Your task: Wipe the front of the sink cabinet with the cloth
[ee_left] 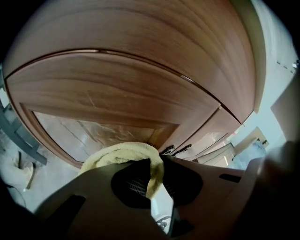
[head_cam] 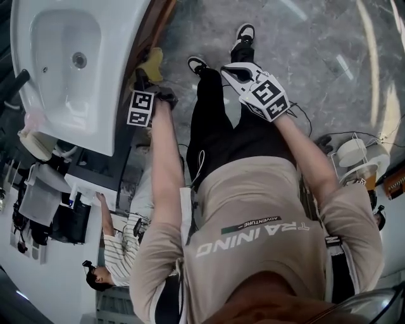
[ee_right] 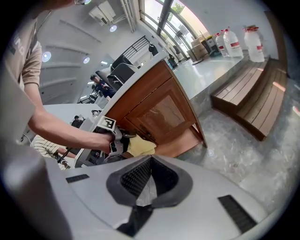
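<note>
the left claw [ee_left: 152, 164] is clamped shut on a fold of the yellow cloth [ee_left: 119, 152], which bulges over its tips, close to the cabinet front [ee_left: 112, 98] ahead. soft, light and floppy, it is best pinched bunched. the panel frame's edges could snag; the right claw [ee_right: 149, 164] is closed, empty, in open room.

A freestanding wooden sink cabinet [ee_right: 159, 110] with a white basin [head_cam: 69, 63] stands in a large open hall that looks like a work or demonstration space, not a home bathroom. Polished grey stone floor [head_cam: 316, 44] spreads out in front of it and tall windows [ee_right: 157, 13] rise behind it. Slatted wooden benches [ee_right: 253, 96] and big water jugs [ee_right: 234, 43] sit off to its side, and a seated person [head_cam: 120, 256] is close by.
</note>
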The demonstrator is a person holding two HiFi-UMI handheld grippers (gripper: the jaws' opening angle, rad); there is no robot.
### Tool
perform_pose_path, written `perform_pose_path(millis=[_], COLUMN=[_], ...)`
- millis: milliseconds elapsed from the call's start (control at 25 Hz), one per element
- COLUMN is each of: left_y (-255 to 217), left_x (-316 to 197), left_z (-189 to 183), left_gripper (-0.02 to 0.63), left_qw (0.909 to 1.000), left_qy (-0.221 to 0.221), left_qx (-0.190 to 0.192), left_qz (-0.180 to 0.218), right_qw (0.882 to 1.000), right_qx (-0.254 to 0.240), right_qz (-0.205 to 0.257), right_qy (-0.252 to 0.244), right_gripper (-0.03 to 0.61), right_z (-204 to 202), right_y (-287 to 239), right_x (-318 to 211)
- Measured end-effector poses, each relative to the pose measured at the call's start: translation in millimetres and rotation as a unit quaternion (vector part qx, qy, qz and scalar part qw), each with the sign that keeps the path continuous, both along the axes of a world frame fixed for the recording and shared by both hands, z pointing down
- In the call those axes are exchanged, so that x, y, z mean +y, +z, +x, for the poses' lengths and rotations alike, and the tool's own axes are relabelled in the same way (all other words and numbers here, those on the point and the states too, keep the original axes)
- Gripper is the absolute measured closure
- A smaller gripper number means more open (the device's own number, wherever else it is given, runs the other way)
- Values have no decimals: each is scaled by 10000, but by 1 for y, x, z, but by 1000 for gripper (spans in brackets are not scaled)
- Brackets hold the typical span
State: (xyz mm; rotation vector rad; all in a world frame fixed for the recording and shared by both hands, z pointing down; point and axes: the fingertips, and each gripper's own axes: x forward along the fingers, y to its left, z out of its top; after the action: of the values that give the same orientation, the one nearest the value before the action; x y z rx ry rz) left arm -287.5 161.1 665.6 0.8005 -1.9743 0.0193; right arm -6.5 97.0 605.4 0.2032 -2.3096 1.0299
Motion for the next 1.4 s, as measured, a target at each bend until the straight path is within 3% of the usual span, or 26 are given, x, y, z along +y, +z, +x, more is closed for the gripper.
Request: perform_pose_path(millis=[400, 560, 720, 920, 1120, 1400], left_y=[1, -2, 5, 9, 16, 17], left_x=[-18, -48, -57, -91, -128, -180], left_z=[15, 25, 29, 40, 45, 64], left_gripper=[574, 574, 574, 574, 574, 574], left_qw=[9989, 9997, 9986, 9997, 9998, 9996], left_qy=[-357, -61, -459, -71, -205, 64], left_qx=[-51, -79, -34, -157, -6, 154], left_qz=[-314, -217, -264, -194, -75, 229], right_qw=[9998, 9998, 9998, 9996, 9992, 9986], right_qx=[15, -27, -66, -52, 29, -9], right_qz=[-143, -163, -182, -217, -278, -301], right_qy=[102, 79, 106, 164, 280, 440], right_gripper=[566, 566, 566, 566, 566, 566], right_z=[22, 21, 23, 37, 49, 54], right_y=[14, 17, 18, 25, 35, 37], right_x=[-39, -52, -67, -81, -90, -106])
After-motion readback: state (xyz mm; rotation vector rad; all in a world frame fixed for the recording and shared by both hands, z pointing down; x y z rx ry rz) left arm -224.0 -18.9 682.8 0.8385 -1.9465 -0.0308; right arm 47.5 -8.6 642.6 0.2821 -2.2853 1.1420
